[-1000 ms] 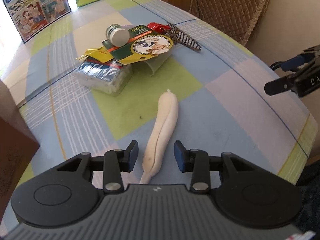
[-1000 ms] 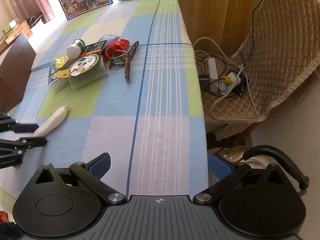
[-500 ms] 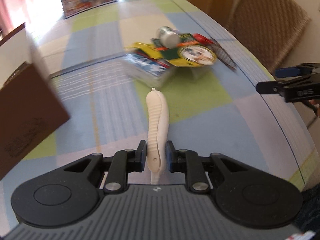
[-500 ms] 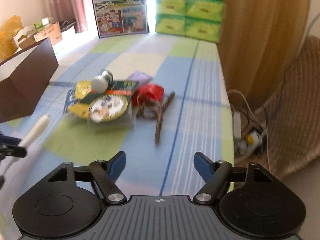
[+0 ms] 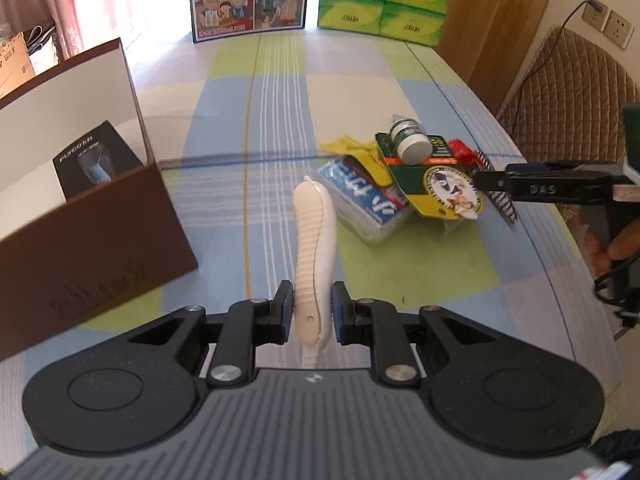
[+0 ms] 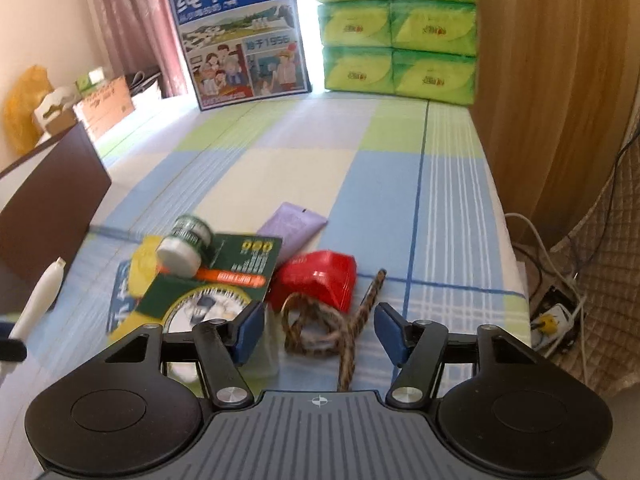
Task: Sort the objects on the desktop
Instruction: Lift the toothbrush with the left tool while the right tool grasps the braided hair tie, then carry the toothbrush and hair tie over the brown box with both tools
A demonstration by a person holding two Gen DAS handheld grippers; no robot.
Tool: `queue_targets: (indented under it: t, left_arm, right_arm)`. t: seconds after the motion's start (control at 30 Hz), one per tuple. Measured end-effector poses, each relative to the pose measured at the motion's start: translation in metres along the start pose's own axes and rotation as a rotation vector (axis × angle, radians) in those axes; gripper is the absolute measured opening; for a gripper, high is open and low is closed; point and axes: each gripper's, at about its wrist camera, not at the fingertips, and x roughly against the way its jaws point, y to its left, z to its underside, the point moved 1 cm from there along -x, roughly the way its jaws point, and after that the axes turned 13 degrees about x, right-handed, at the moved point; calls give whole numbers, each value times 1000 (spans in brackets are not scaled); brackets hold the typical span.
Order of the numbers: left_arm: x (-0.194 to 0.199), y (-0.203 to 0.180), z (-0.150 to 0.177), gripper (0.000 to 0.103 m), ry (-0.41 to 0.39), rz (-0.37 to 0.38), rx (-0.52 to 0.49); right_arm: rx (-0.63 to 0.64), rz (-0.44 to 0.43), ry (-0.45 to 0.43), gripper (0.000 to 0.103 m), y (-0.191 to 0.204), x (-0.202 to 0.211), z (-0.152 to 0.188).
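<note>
My left gripper (image 5: pixel 309 311) is shut on a white ribbed handle (image 5: pixel 314 240), held off the checked tablecloth (image 5: pixel 280 92); its tip shows in the right wrist view as the white handle (image 6: pixel 44 292). My right gripper (image 6: pixel 320 330) hangs low over the pile, its jaws closing. A brown patterned cord clip (image 6: pixel 320 320) lies between the pads, which stand apart from it. From the left wrist view the right gripper (image 5: pixel 494 176) reaches in over the pile. The pile holds a white-capped jar (image 6: pixel 184 246), a green card (image 6: pixel 232 276), a red packet (image 6: pixel 320 276) and a purple sachet (image 6: pixel 292 226).
An open brown box (image 5: pixel 80 216) with a black carton (image 5: pixel 90 162) inside stands at the left. A blue tissue pack (image 5: pixel 366 200) lies under the pile. A milk carton box (image 6: pixel 240 36) and green tissue packs (image 6: pixel 396 28) line the far end. A quilted chair (image 5: pixel 576 92) stands right.
My left gripper closed on the white handle and raised it off the cloth, rolling as it went. My right gripper swung from the table's edge to the pile and its jaws narrowed.
</note>
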Motion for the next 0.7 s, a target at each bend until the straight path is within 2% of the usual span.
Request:
queue_targets:
  t: [0.1, 0.23, 0.5, 0.7]
  left_arm:
    - [-1, -4, -3, 16, -4, 7, 1]
    - [-3, -6, -3, 16, 0, 11, -2]
    - [-5, -5, -1, 16, 10, 12, 2]
    - [-2, -5, -1, 16, 10, 22, 15]
  right_arm:
    - [-27, -9, 20, 48, -6, -3, 1]
    - [34, 10, 76, 39, -2, -8, 10]
    - [12, 27, 74, 38, -3, 14, 30]
    - [-18, 13, 38, 38, 0, 55, 33]
